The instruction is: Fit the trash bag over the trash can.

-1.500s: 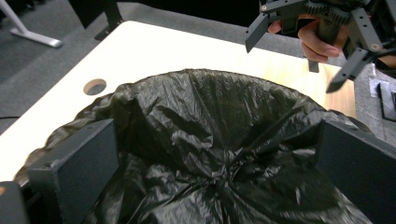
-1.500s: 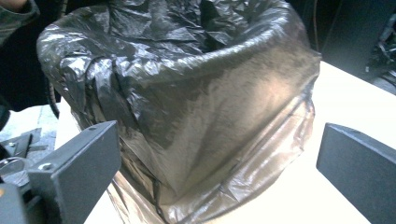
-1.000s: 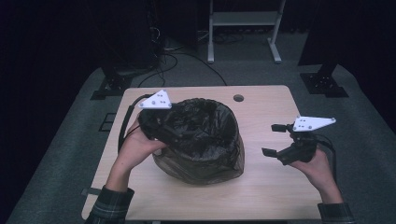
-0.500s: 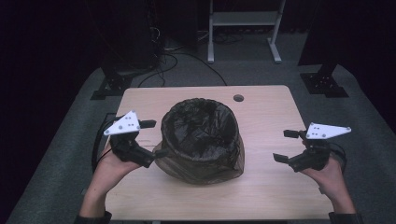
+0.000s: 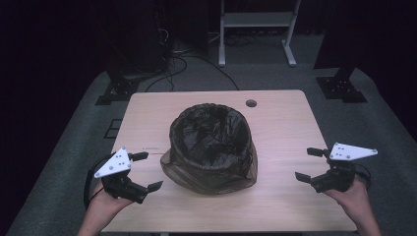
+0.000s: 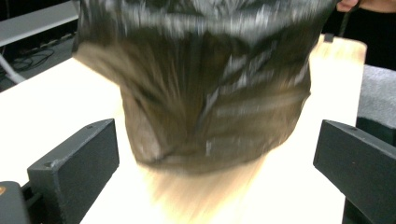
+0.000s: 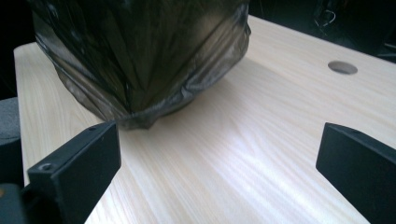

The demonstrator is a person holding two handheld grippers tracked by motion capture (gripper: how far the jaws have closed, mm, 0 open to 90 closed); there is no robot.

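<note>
A round bin lined with a black plastic bag (image 5: 210, 147) stands in the middle of the wooden table (image 5: 285, 128), its mouth open upward. The same bag (image 6: 201, 79) looms blurred in the left gripper view, and the bag (image 7: 140, 51) shows at upper left in the right gripper view. My left gripper (image 5: 146, 171) is held open off the bin's left side near the table's front left corner, nothing between its jaws. My right gripper (image 5: 309, 164) is open too, well to the right of the bin near the table's right edge, also empty.
A round cable hole (image 5: 251, 103) sits in the table top behind the bin. Beyond the table are dark stands (image 5: 123, 59), floor cables and a white frame (image 5: 255, 22) on grey carpet. Bare table top lies around the bin on all sides.
My left gripper has let go of the bag's rim and drawn back down-left to the table's front corner. The right gripper has drifted outward to the right. Bin unmoved.
</note>
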